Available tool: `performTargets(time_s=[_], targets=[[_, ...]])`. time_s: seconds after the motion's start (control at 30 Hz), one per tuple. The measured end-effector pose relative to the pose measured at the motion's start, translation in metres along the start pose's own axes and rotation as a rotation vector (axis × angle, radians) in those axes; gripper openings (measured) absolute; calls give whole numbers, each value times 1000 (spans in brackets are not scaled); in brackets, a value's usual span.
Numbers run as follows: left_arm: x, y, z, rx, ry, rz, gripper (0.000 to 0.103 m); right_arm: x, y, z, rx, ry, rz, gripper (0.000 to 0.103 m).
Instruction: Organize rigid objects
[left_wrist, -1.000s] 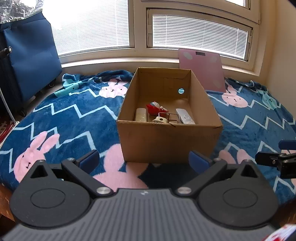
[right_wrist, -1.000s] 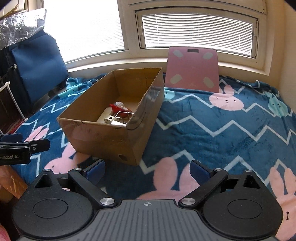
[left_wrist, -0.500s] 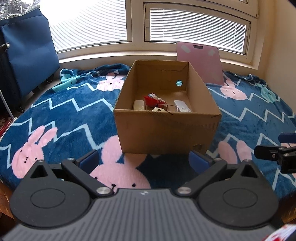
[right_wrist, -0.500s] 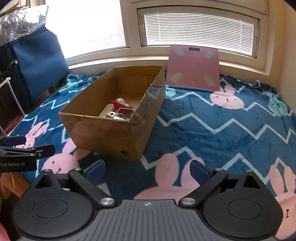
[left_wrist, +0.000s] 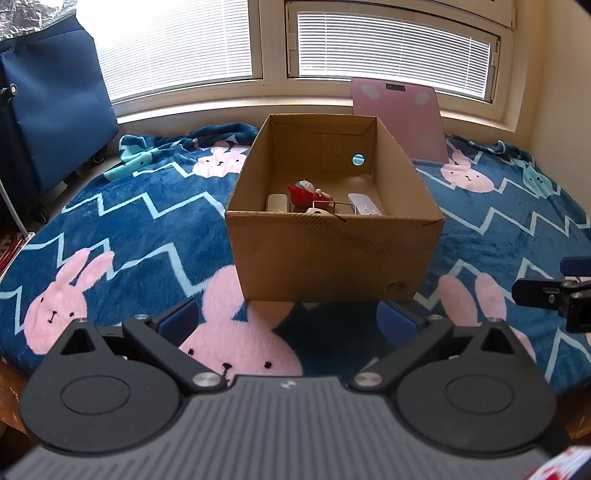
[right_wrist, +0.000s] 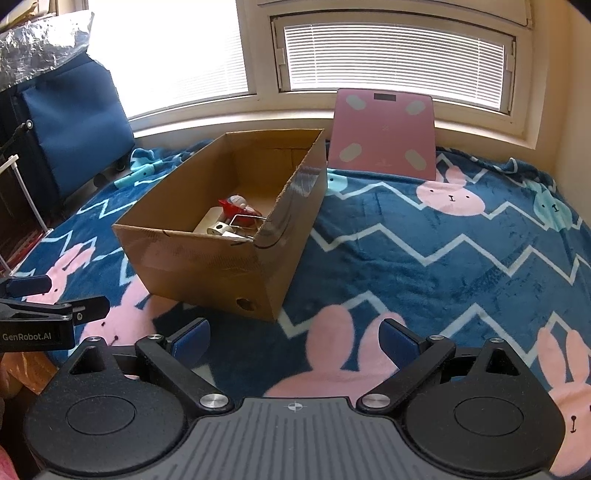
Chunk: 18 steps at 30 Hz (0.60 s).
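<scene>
An open cardboard box stands on the blue bunny blanket; it also shows in the right wrist view. Inside lie a red and white toy, a white remote, a cream object and a wire piece. My left gripper is open and empty, in front of the box's near wall. My right gripper is open and empty, at the box's near right corner.
A pink bathroom scale leans against the window sill behind the box. A dark blue suitcase stands at the left. The blanket lies bare to the right of the box.
Both grippers have drawn back from the box a little; the box looks smaller and farther. Both stay open and empty.
</scene>
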<state>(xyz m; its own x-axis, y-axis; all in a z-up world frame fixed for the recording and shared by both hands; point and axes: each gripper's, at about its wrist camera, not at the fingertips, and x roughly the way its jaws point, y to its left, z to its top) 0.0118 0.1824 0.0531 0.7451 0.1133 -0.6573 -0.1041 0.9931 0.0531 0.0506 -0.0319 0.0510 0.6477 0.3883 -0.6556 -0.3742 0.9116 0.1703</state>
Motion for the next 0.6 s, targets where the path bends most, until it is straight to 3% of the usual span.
performTargets(time_s=[0.6], targets=[[5, 0, 2, -2, -12, -32, 101, 4, -2, 0, 6, 5, -6, 95]])
